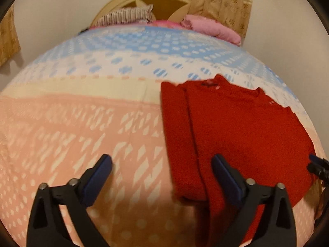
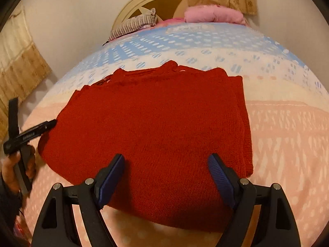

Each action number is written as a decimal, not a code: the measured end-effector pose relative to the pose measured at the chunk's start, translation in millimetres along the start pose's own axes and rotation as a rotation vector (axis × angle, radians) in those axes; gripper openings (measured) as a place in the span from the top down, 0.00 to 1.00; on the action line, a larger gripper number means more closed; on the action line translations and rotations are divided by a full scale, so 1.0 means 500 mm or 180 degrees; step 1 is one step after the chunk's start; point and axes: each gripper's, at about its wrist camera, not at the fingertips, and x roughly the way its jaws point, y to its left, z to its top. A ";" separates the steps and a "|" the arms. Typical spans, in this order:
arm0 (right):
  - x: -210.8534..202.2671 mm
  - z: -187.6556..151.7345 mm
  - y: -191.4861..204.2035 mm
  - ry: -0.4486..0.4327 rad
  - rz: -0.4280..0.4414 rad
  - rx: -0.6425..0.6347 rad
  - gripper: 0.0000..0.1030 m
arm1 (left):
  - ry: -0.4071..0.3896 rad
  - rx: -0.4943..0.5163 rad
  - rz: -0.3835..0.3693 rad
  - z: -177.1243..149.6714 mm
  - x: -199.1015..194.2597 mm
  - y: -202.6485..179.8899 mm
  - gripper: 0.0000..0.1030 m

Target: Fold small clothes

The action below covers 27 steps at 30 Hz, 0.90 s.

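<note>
- I have a red sweater (image 2: 156,123) lying flat on the patterned bedspread (image 1: 82,123), its neck towards the headboard (image 2: 144,0) and its hem towards me.
- One side strip is already turned in over the body: it shows as a long lengthwise band on the left in my left view and on the right in my right view.
- My right gripper (image 2: 166,177) hangs just over the hem, fingers spread wide and empty, with the sweater filling the gap between them.
- My left gripper (image 1: 162,177) is also spread wide and empty; only its right finger (image 1: 226,177) is over red cloth, while the other finger is over bare bedspread.
- The sweater's long axis runs straight away from both tools, hem nearest.
- I judge the right gripper the better placed for the hem. The left sits at the folded edge, near that hem corner.
- Whether either tool touches the cloth I cannot tell.
</note>
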 end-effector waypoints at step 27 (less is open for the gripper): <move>0.007 -0.074 0.405 -0.0089 -0.0185 -0.1848 0.19 | 0.0009 -0.0177 -0.0041 -0.008 -0.001 0.013 0.00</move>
